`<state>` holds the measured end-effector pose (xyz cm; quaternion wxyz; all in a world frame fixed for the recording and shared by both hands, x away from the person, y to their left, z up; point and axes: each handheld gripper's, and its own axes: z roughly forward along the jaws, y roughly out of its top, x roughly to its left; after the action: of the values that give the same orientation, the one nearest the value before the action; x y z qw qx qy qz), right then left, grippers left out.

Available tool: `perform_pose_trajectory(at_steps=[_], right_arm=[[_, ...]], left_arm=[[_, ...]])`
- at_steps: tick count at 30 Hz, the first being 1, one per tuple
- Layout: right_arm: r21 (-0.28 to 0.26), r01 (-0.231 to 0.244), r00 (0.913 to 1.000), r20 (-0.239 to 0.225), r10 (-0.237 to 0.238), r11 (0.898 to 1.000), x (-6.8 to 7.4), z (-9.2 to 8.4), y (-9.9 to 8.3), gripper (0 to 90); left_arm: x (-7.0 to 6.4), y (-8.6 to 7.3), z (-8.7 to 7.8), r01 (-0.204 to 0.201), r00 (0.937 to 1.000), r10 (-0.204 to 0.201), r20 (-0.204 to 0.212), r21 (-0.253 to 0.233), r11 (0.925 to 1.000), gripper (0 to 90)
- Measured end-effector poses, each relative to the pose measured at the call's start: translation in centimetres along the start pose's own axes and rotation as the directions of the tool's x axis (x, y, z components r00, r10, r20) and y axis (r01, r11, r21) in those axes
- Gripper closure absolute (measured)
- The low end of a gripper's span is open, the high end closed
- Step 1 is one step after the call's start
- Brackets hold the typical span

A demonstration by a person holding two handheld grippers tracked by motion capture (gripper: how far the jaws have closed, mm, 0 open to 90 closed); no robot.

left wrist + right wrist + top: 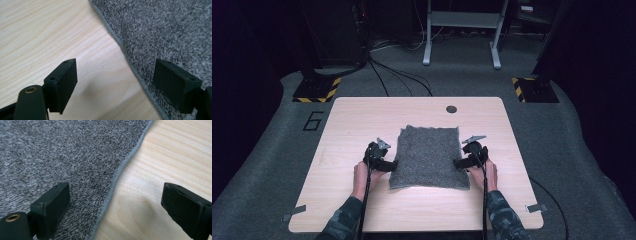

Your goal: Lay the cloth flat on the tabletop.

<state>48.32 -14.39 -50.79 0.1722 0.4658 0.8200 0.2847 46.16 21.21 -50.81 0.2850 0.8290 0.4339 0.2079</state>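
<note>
A grey terry cloth [429, 155] lies flat in the middle of the light wooden table [357, 120]. My left gripper [393, 164] sits low at the cloth's left edge and my right gripper [457, 163] at its right edge. In the left gripper view the left gripper [117, 77] is open: one jaw is over bare wood [50, 37], the other over the cloth [162, 30], with the hemmed edge running between them. In the right gripper view the right gripper [117, 201] is also open, straddling the cloth's [62, 152] hem, with one jaw over wood [175, 152]. Neither gripper holds anything.
A dark round hole [451, 109] sits near the table's far edge. Bits of tape [536, 208] mark the front corners. Beyond the table are floor cables [397, 75], a grey frame's legs [461, 35] and yellow-black striped bases [317, 90].
</note>
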Motion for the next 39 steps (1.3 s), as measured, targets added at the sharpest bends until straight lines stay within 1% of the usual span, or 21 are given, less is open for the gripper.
perform_pose_trajectory(at_steps=[1,3,4,6,9,13,14,15,18,22,24,25,26,30,31,33,34,35,37,38,39], right_arm=[[0.007,0.001,1.0000,0.000,-0.001,1.000,0.0,0.1,-0.1,8.4],[0.008,0.006,1.0000,0.005,-0.006,1.000,0.0,0.1,-0.1,8.3],[0.016,0.008,1.0000,0.000,-0.008,1.000,0.0,0.2,-0.2,8.3],[0.016,-0.001,1.0000,-0.001,0.001,1.000,0.1,0.4,-0.3,8.1],[0.019,0.002,1.0000,-0.005,-0.001,1.000,0.0,0.5,-0.4,7.9],[0.025,0.004,0.9999,-0.010,-0.003,1.000,0.1,0.4,-0.5,8.0],[0.025,0.004,0.9999,-0.010,-0.003,1.000,0.1,0.4,-0.5,8.0],[0.019,-0.006,0.9997,-0.022,0.007,1.000,0.1,0.5,-0.6,7.9],[0.010,-0.010,0.9997,-0.022,0.010,1.000,0.2,0.4,-0.9,7.6],[0.008,-0.007,0.9997,-0.024,0.007,1.000,0.4,0.2,-1.0,7.5],[0.003,-0.006,0.9997,-0.025,0.006,1.000,0.8,0.1,-1.3,7.5],[0.006,-0.008,0.9996,-0.026,0.009,1.000,1.0,0.0,-1.4,7.4],[0.004,-0.006,0.9997,-0.024,0.006,1.000,1.0,0.0,-1.4,7.4],[0.011,0.000,0.9995,-0.032,0.000,1.000,1.4,-0.2,-1.6,7.3],[0.004,0.002,0.9996,-0.028,-0.002,1.000,1.4,-0.2,-1.6,7.1],[-0.002,-0.009,0.9993,-0.037,0.009,1.000,1.4,-0.3,-1.7,6.5],[-0.007,-0.007,0.9993,-0.037,0.007,1.000,1.3,-0.3,-1.7,6.5],[-0.012,-0.015,0.9991,-0.040,0.015,1.000,1.3,-0.5,-1.8,6.5],[-0.020,-0.025,0.9988,-0.043,0.024,1.000,1.3,-0.7,-1.8,6.5],[-0.026,-0.017,0.9987,-0.049,0.015,1.000,1.3,-1.0,-1.7,6.4],[-0.033,-0.014,0.9987,-0.050,0.012,0.999,1.4,-1.3,-1.6,6.4]], left_arm=[[-0.1,-0.2,0.1,-0.006,1.0000,0.006,-0.006,0.008,0.9999,19.4],[-0.2,-0.5,0.2,-0.002,1.0000,0.002,-0.007,0.010,0.9999,19.4],[-0.2,-0.6,0.2,-0.001,1.0000,0.001,-0.004,0.003,1.0000,19.8],[-0.2,-0.7,0.1,-0.001,1.0000,0.001,-0.008,0.006,1.0000,19.7],[-0.4,-0.8,0.0,-0.017,0.9997,0.017,-0.015,0.004,0.9998,19.8],[-0.2,-1.2,-0.4,-0.009,0.9999,0.010,-0.005,0.010,0.9999,19.7],[-0.2,-1.2,-0.4,-0.009,0.9999,0.010,-0.005,0.010,0.9999,19.7],[-0.2,-1.5,-0.5,-0.003,1.0000,0.003,-0.008,-0.001,1.0000,19.7],[-0.1,-1.6,-0.6,0.002,0.9999,-0.002,-0.010,0.002,1.0000,19.7],[-0.1,-1.9,-0.9,-0.013,0.9999,0.013,-0.005,0.009,0.9999,19.8],[-0.1,-2.3,-1.2,0.000,1.0000,0.000,-0.001,0.007,1.0000,19.7],[0.0,-2.3,-1.3,-0.007,1.0000,0.007,0.000,0.013,0.9999,19.7],[0.0,-2.4,-1.3,0.000,1.0000,0.000,0.008,0.013,0.9999,19.7],[0.0,-2.7,-1.6,0.002,1.0000,-0.002,0.008,0.010,0.9999,19.6],[0.0,-2.8,-1.6,0.003,1.0000,-0.003,0.008,0.014,0.9999,19.2],[0.1,-2.8,-1.8,0.013,0.9999,-0.013,0.003,0.017,0.9998,15.7],[0.2,-2.8,-1.9,0.026,0.9996,-0.026,0.011,-0.005,0.9996,15.4],[0.3,-2.7,-2.1,0.033,0.9994,-0.033,0.010,-0.013,0.9994,15.4],[0.5,-2.5,-2.3,0.039,0.9991,-0.039,0.017,-0.014,0.9991,15.4],[0.7,-2.4,-2.3,0.048,0.9986,-0.047,0.022,-0.023,0.9986,15.3],[0.8,-2.2,-2.4,0.047,0.9986,-0.046,0.025,-0.023,0.9987,15.3]])
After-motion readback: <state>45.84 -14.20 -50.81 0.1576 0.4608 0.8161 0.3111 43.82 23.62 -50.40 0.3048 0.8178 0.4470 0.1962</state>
